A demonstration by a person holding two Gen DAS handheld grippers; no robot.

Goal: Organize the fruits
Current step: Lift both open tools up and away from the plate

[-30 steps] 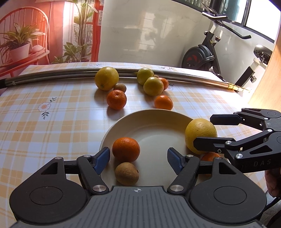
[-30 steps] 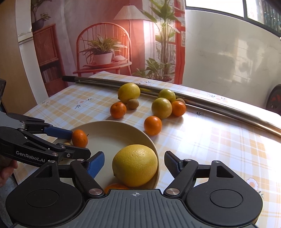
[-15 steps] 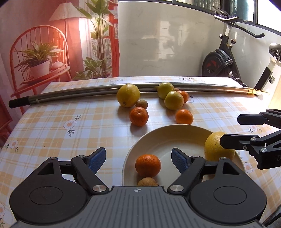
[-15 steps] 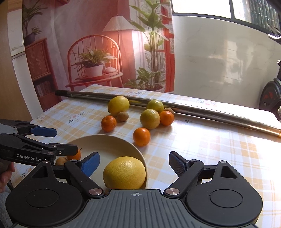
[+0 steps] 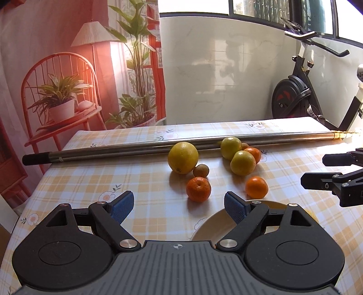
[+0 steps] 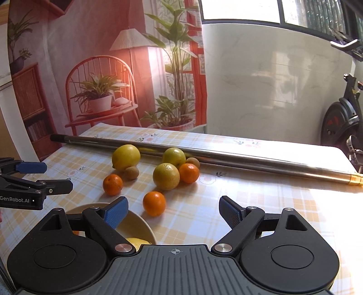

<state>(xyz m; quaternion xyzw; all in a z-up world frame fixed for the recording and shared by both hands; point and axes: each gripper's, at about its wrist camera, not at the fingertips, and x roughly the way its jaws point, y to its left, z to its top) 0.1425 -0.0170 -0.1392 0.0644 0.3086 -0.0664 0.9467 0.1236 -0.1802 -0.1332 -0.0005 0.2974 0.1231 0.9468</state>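
Left wrist view showing left gripper (image 5: 179,204) spread wide, holding nothing. Right gripper (image 6: 173,211) also gaping wide, holding nothing. Plate (image 6: 145,224) sitting at near table edge, holding yellow fruit (image 6: 138,242). Seven fruits waiting mid-table by metal pole (image 5: 136,151). Looking like between picks; next needing reaching for nearest orange (image 6: 154,203), closing gently.

We see bright daylight from the windows (image 6: 295,11) at upper right, washing the worktop's (image 6: 283,199) right end into glare. The fruits cast soft shadows toward us. Both fisheye views stay sharp, bending straight lines and darkening at the corners.
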